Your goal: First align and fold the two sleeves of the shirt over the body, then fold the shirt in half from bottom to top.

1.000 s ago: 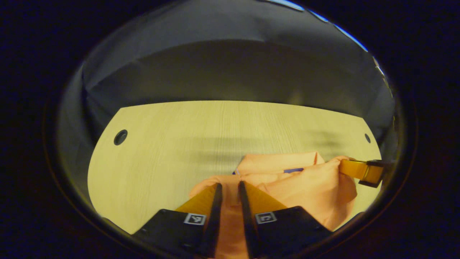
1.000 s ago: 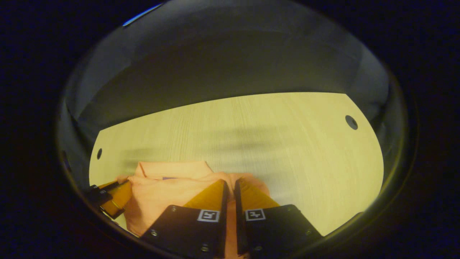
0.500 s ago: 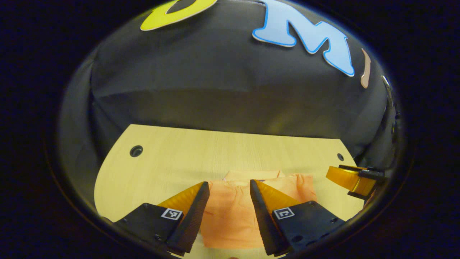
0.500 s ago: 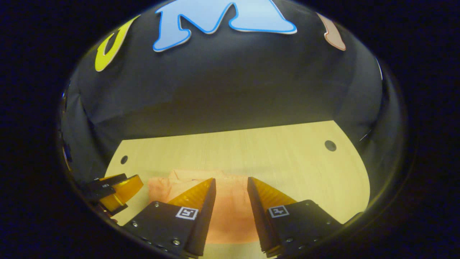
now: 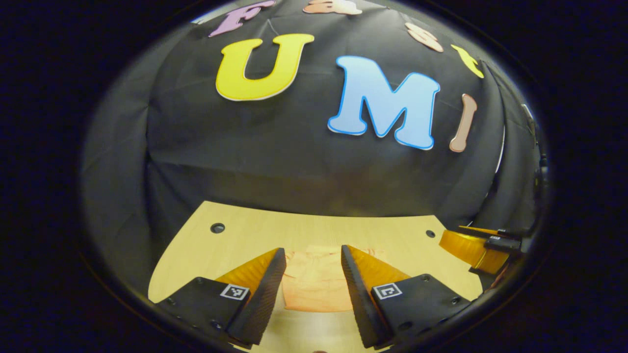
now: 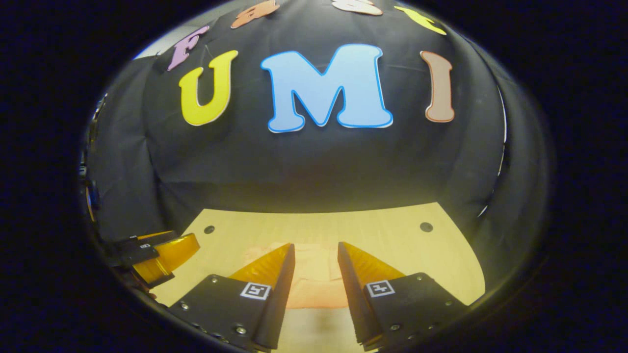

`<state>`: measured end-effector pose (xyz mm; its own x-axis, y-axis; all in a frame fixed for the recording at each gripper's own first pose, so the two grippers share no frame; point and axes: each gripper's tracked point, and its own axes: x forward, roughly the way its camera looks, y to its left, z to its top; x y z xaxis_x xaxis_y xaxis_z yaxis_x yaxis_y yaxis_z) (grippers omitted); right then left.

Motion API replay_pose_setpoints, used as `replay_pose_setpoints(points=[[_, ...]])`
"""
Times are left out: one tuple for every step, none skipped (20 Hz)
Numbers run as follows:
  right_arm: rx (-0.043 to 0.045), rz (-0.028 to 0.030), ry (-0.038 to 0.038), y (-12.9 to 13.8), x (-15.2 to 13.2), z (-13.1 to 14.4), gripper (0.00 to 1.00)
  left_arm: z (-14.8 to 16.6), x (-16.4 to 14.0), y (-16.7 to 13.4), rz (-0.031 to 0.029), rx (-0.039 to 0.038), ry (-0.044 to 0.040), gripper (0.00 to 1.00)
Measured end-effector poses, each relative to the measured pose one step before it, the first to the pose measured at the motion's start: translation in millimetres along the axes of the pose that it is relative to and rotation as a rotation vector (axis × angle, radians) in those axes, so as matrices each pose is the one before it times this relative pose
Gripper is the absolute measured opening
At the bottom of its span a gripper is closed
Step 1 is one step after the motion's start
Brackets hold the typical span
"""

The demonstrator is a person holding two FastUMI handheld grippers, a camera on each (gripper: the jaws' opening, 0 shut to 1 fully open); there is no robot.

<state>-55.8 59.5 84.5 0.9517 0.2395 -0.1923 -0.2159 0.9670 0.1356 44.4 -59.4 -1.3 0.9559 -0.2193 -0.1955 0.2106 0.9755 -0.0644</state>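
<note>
- Shirt point(image 5: 314, 287) lies folded into a compact block on the bench point(image 5: 245, 235), low in the middle of the left gripper view, seen between that tool's fingers; in the right gripper view it point(image 6: 316, 289) sits at the same low centre.
- Folding looks finished, judging by the tidy near edge.
- Left tool point(image 5: 310, 284) is spread wide, holding nothing, off the cloth.
- Right tool point(image 6: 314, 282) is likewise apart and empty; it also appears at the right edge of the left gripper view.
- Doing this well means lifting both clear straight up, so no fingertip catches the top layer and spoils the fold.
</note>
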Motion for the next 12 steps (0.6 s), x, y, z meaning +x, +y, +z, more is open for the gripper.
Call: replay_pose_setpoints(points=[[-0.0061, -0.00025, -0.02147, -0.61, -11.85, 0.22, 0.56, 6.8, -13.29, -3.37, 0.00118, 0.00371, -0.02225, 0.77], [-0.00798, 0.00346, -0.02078, 3.41, -11.1, 1.28, 0.56, 4.34, -14.15, -1.61, 0.0075, 0.00431, -0.02001, 0.77], [-0.0126, 0.00302, -0.01997, 3.03, -11.9, 0.64, 0.56, 4.1, -13.14, -0.63, 0.00162, 0.00441, -0.02045, 0.77], [-0.0115, 0.00148, -0.02075, 4.41, -12.76, 1.36, 0.56, 2.97, -12.74, -0.53, 0.0027, 0.00629, -0.02002, 0.72], [-0.00844, 0.00345, -0.01967, 4.35, -11.27, 1.49, 0.56, 0.69, -11.44, -0.91, 0.00203, 0.00657, -0.01807, 0.75], [-0.00572, 0.00713, -0.01639, 5.53, -7.03, 1.37, 0.56, 2.3, -10.87, 1.57, 0.00078, 0.00606, -0.01607, 0.77], [-0.00316, 0.00465, -0.01219, 2.3, -7.47, 0.82, 0.56, 0.53, -11.43, -0.62, -0.00131, 0.00538, -0.01542, 0.81], [-0.00546, 0.00448, -0.01423, 2.36, -7.13, -1.4, 0.56, 2.23, -5.39, -0.77, -0.00201, 0.00461, -0.01621, 0.79], [-0.00641, 0.00143, -0.01476, 2.24, -7.29, 0.29, 0.56, 0.22, -8.68, -2.14, -0.0059, 0.00269, -0.01899, 0.77], [-0.00632, -0.00162, -0.01287, 0.85, -6.17, -0.4, 0.56, 0.95, -10.48, -2.73, -0.00774, 0.00411, -0.01751, 0.75], [-0.00486, 0.00144, -0.00846, 1.82, -5.26, -0.5, 0.56, 0.37, -8.45, -1.94, -0.00503, 0.007, -0.01071, 0.72], [-0.00435, -0.00102, -0.00288, 2.6, -3.13, -1.66, 0.62, -0.77, -6.72, -1.21, -0.00224, 0.00957, -0.00482, 0.72]])
